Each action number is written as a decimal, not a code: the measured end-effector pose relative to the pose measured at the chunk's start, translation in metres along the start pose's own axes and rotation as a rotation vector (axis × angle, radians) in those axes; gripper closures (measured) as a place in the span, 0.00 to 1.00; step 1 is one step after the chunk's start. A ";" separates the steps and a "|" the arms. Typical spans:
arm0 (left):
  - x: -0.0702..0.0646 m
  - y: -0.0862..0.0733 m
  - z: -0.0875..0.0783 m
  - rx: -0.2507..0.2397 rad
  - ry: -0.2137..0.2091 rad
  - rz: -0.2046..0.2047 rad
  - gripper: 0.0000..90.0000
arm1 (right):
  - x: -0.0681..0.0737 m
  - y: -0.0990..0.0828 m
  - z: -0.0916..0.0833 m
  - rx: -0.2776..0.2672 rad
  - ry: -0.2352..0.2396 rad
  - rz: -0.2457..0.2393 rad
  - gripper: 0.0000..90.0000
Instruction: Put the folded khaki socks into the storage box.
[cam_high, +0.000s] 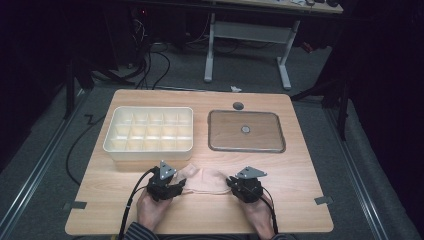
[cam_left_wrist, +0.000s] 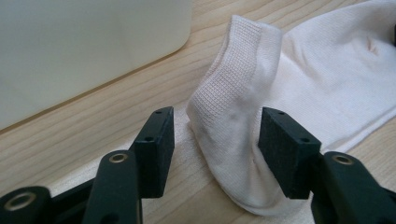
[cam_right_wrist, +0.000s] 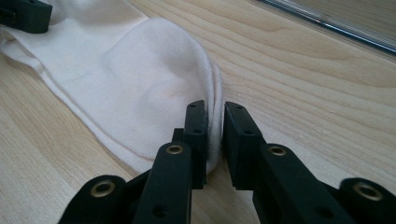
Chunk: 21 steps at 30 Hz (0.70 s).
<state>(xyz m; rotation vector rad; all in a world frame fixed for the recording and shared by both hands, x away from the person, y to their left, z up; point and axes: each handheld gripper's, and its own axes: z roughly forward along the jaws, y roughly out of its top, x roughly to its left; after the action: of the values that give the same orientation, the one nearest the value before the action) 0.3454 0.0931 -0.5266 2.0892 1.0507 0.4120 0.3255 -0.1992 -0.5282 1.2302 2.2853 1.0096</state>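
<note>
Socks (cam_high: 205, 181), pale pink-white and lying flat on the wooden table (cam_high: 300, 170), sit near the table's six o'clock edge, between the two grippers; at the toe two edges show laid one on the other, so it looks like two socks stacked, though I cannot count them for certain. From the socks, the left gripper (cam_high: 176, 189) is at nine o'clock and the right gripper (cam_high: 233, 184) at three o'clock, each held in one of the person's two hands. In the left gripper view the left gripper (cam_left_wrist: 215, 140) has its jaws standing moderately wide, with the ribbed cuff end of the socks (cam_left_wrist: 243, 126) rising in a loose fold between them; one pad sits close against the cloth, the other stands apart from it, so the cuff is not pinched. In the right gripper view the right gripper (cam_right_wrist: 215, 140) has its jaws drawn narrow, with the rounded toe edge of the socks (cam_right_wrist: 140, 93) in the slim gap between them; whether the pads press on it I cannot tell. Beyond the socks, at eleven o'clock, stands one white compartment tray (cam_high: 148, 131), divided into three rows of five cells, fifteen in all. At one o'clock lies one clear rectangular lid (cam_high: 246, 131) with a single round knob at its centre. One small dark round cap (cam_high: 238, 106) sits at the table's far edge, at twelve o'clock.
</note>
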 end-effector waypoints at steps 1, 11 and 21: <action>0.001 0.000 0.000 0.000 -0.001 -0.004 0.49 | 0.000 0.000 0.000 -0.002 -0.002 -0.001 0.88; 0.007 -0.007 0.004 -0.030 -0.069 -0.009 0.51 | -0.002 0.001 0.000 -0.002 -0.009 0.011 0.80; 0.004 -0.007 0.004 -0.030 -0.059 -0.014 0.45 | 0.000 0.007 -0.018 -0.081 -0.015 0.017 0.75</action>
<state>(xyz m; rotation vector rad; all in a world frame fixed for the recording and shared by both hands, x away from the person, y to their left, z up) 0.3458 0.0968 -0.5351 2.0538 1.0176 0.3553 0.3195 -0.2041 -0.5107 1.2225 2.2040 1.0839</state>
